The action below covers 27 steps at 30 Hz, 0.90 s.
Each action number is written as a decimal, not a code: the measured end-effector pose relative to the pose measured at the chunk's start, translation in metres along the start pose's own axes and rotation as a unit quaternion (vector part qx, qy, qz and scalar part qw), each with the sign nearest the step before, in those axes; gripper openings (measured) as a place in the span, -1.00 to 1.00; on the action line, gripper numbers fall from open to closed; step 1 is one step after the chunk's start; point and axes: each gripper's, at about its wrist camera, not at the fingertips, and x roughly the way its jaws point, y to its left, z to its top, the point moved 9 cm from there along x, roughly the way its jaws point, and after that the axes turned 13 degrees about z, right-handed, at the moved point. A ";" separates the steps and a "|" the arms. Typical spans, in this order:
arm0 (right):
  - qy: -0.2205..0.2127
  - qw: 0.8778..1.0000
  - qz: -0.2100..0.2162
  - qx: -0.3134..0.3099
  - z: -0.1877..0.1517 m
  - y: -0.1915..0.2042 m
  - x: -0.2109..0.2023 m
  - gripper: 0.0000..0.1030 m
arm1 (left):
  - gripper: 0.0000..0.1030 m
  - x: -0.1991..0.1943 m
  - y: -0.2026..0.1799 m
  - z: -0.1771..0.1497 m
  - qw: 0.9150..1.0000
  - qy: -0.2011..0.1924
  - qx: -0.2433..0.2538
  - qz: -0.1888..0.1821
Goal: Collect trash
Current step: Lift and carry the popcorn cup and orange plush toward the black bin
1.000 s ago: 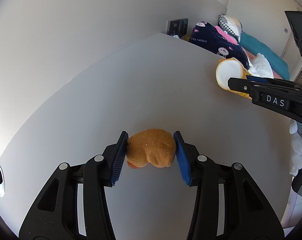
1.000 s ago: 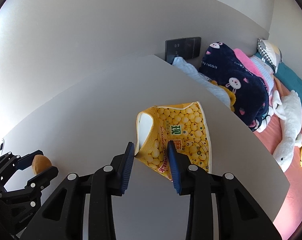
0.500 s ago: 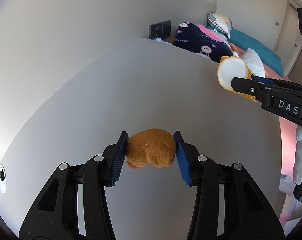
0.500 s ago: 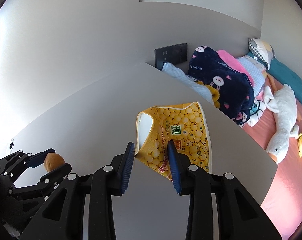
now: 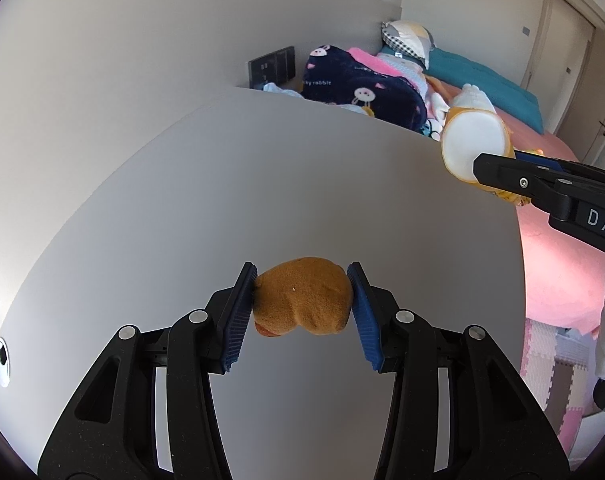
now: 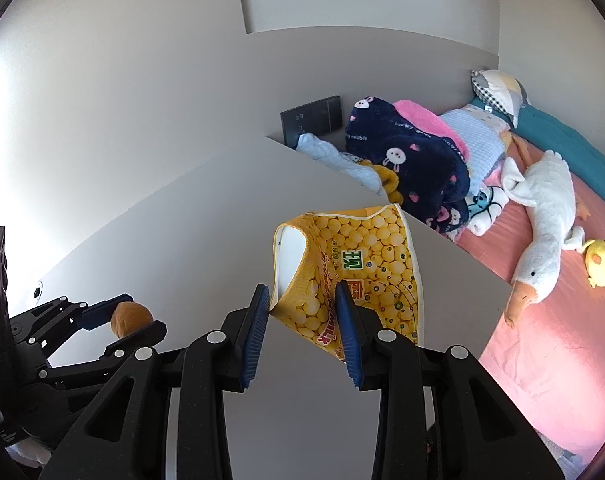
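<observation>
Left gripper (image 5: pixel 302 304) clamped on brown bun (image 5: pixel 302 302); right gripper (image 6: pixel 302 316) clamped on yellow snack bag (image 6: pixel 354 264), above the desk (image 5: pixel 262 184).

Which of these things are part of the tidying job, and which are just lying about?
Part of the job:
- brown lump, held in the left tongs
- yellow snack bag, held in the right tongs

Just lying about:
- navy rabbit blanket
- white goose toy
- pillow

You face a grey table (image 6: pixel 206 208) against pale walls (image 6: pixel 142 60), a pink-sheeted bed (image 6: pixel 562 320) beside it.
</observation>
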 end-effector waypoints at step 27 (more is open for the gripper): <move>-0.042 0.994 -0.062 0.074 -0.064 -0.089 -0.121 -0.30 | -0.11 -0.052 -0.140 0.000 0.992 -0.031 0.097 -0.074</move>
